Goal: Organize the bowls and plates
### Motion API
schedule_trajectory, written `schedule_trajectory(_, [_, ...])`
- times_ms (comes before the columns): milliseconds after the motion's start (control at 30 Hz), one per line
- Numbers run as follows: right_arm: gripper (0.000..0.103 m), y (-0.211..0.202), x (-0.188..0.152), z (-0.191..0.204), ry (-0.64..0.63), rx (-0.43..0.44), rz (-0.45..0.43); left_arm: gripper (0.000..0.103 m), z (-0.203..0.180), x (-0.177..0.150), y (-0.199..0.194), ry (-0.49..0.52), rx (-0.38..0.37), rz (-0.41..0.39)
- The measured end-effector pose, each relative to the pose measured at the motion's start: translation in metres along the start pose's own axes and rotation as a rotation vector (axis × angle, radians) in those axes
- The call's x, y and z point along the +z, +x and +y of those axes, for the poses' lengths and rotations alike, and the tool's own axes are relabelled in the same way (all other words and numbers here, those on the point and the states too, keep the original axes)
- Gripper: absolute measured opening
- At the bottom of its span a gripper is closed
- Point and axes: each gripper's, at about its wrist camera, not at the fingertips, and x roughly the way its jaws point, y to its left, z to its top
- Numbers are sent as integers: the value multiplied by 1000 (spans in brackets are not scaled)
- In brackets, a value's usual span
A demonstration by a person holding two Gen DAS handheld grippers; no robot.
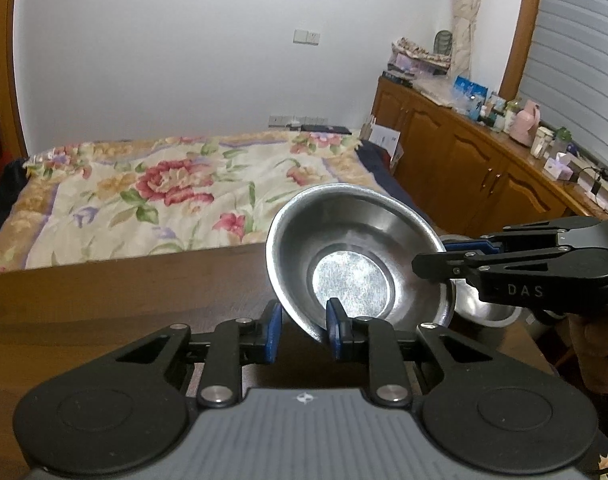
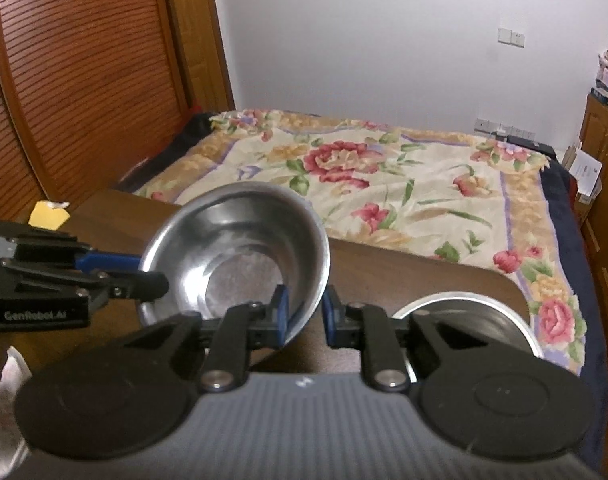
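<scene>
A bed (image 2: 384, 184) under a floral quilt lay beyond the brown tabletop (image 2: 404, 268), where a second steel bowl (image 2: 464, 300) sat (partly hidden by the right tool). Above the tabletop hung a tilted steel bowl (image 1: 356, 256). The left tool (image 1: 304, 330) and right tool (image 2: 304, 312) each pinched its rim with narrow jaws.

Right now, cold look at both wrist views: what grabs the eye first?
A shiny steel bowl tilted above the brown table, pinched at its rim from two sides: the left gripper on the near rim, the right gripper on the far-right rim, jaws closed on it. Behind it, a bed with a loud floral quilt fills the middle. A second steel bowl sits on the table at lower right in the right wrist view.
</scene>
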Motion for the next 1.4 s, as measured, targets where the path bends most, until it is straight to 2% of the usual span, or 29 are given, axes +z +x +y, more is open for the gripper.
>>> schedule_trajectory(600, [20, -62, -6, 18, -2, -32, -62, 26, -20, -6, -72, 50, -28, -83])
schedule_trajectory(1067, [20, -98, -25, 39, 2, -54, -98, 26, -32, -37, -119, 69, -40, -121])
schedule_trajectory(1400, [20, -113, -46, 51, 37, -22, -119, 26, -37, -59, -147, 89, -34, -136])
